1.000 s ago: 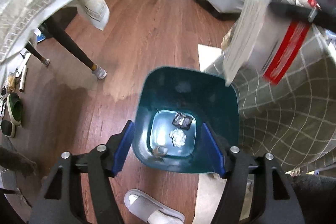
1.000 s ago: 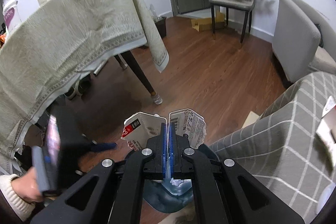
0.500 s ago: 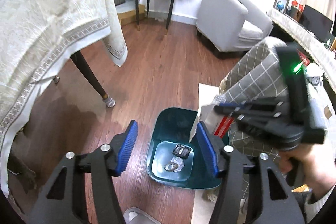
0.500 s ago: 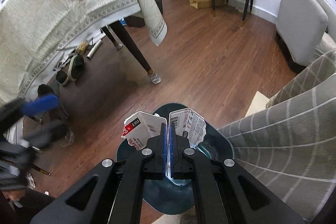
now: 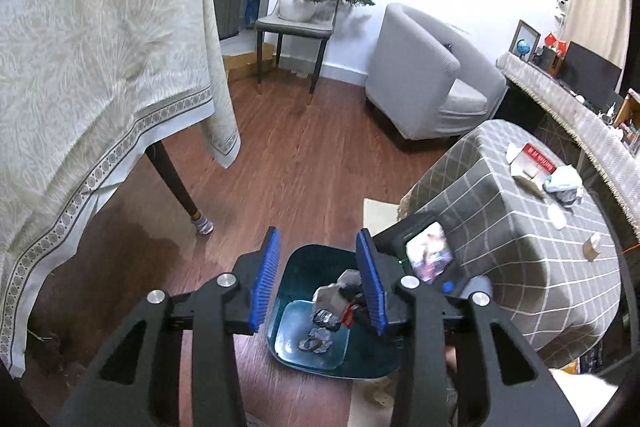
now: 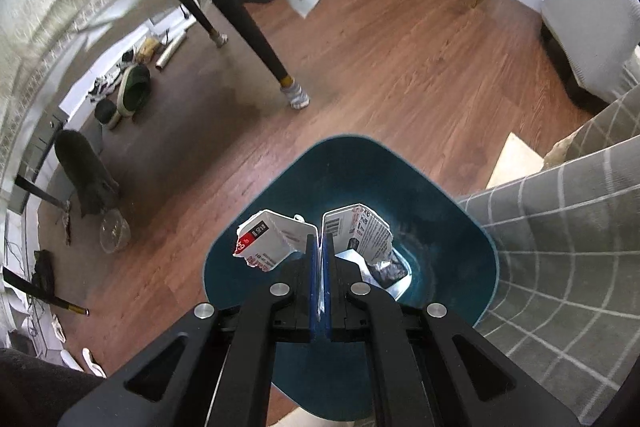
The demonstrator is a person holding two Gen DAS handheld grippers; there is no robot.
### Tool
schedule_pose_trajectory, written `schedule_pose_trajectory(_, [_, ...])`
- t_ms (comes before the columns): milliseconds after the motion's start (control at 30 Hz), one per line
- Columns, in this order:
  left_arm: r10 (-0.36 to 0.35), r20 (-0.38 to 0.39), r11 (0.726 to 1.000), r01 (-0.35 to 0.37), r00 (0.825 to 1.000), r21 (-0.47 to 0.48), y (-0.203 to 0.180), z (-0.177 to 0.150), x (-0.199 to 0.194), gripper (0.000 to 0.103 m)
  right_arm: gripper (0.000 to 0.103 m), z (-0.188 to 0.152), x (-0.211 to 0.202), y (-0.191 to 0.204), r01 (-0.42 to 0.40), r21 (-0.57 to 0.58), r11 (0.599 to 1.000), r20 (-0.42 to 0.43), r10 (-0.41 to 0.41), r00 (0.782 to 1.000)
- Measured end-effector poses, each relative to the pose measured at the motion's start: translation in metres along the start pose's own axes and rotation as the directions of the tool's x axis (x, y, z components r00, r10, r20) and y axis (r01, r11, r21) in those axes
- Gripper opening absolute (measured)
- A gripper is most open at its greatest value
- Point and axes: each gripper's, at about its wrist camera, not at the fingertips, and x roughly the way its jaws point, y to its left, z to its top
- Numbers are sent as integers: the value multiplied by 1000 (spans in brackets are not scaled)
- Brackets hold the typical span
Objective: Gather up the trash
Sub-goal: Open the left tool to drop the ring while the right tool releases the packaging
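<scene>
The teal bin (image 5: pixel 294 279) stands on the wood floor beside a table with a grey checked cloth (image 5: pixel 500 227). Crumpled scraps (image 5: pixel 316 341) lie on its bottom. My left gripper (image 5: pixel 318 233) hangs above the bin's near rim, its blue jaws apart and closing with nothing between them. My right gripper (image 6: pixel 319 239) is shut on a torn white carton with a red label (image 6: pixel 268 239), held just over the bin's mouth (image 6: pixel 360 147). In the left wrist view that carton (image 5: pixel 330 297) shows inside the bin's opening, under the right gripper's black housing (image 5: pixel 424 259).
On the checked cloth lie a torn red and white box (image 5: pixel 528 163), a tissue pack (image 5: pixel 562 181) and small paper bits. A cream-clothed table (image 5: pixel 100 67) with a dark leg (image 5: pixel 176 183) stands left. Slippers (image 6: pixel 134 87) and a plastic cup (image 6: pixel 114 233) lie under it.
My left gripper has risen and tipped up from the bin while its jaws narrowed. My right gripper has come down with the carton to just over the bin's mouth.
</scene>
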Motion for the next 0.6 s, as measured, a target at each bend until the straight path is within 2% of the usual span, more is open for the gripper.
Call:
schedule_pose_trajectory(467, [-42,47,999,41,998,22,-25,13,-20,39,3,-28,64,-13,50,18,999,-175,-47,983])
schedule_pose_trajectory(500, [-40,48,999,39,998,26,-26,14,-20,39,7,-30,65,-15,55,25,998,-180,-49,982])
schedule_pose_trajectory(533, [-37,47,999,36,998,30,-28,14,-20,39,19,-30,65,-17,58,33,998,-183,-51,982])
schedule_pose_trajectory(567, [-33,46,999,31,998,35,-30,15,-20,39,26,-31,64,-17,56,38,998,-184,-48,982])
schedule_pose_trajectory(600, [-32,48,999,30,998,37,-30,15,-20,39,45,-31,62,-18,55,41,998,-182,-47,982])
